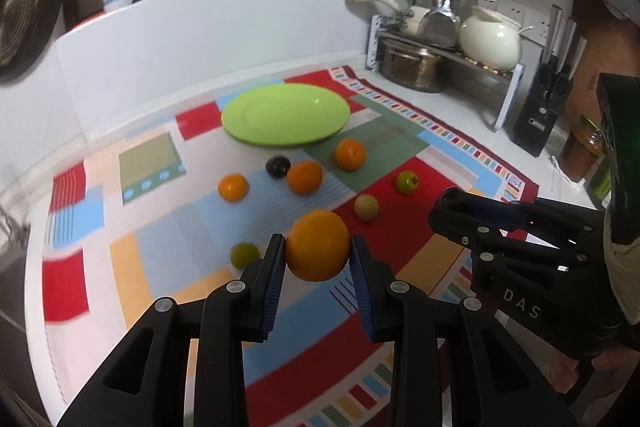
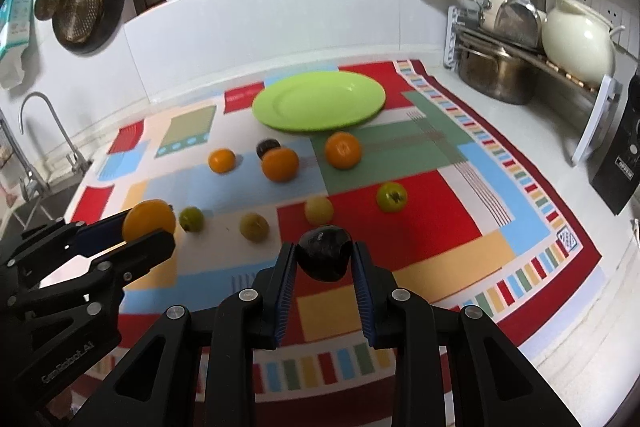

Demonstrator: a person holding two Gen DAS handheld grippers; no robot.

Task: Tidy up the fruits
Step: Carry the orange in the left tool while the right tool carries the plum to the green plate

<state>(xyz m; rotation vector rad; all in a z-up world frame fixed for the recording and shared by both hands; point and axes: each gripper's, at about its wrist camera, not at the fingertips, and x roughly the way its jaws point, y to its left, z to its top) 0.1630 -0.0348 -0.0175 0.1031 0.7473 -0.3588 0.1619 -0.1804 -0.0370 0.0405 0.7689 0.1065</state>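
1. Orange [image 1: 317, 245] sits pinched between the left gripper [image 1: 318, 253] fingers, lifted above the mat's [image 1: 404, 239] near edge.
2. Right gripper [image 2: 324, 254] fingers close on a dark plum [image 2: 325, 253].
3. Green plate [image 2: 319, 102] lies bare near the mat's far edge.

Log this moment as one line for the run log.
left gripper: shut on orange | right gripper: shut on dark plum | green plate: empty

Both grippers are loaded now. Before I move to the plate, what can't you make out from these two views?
- Right gripper load: in the left wrist view its fingers hide it.
- Dark fruit: in the right wrist view, too dark to tell its kind.
- Orange underside: hidden in both views.
- Green plate: far rim blurred in the left wrist view.
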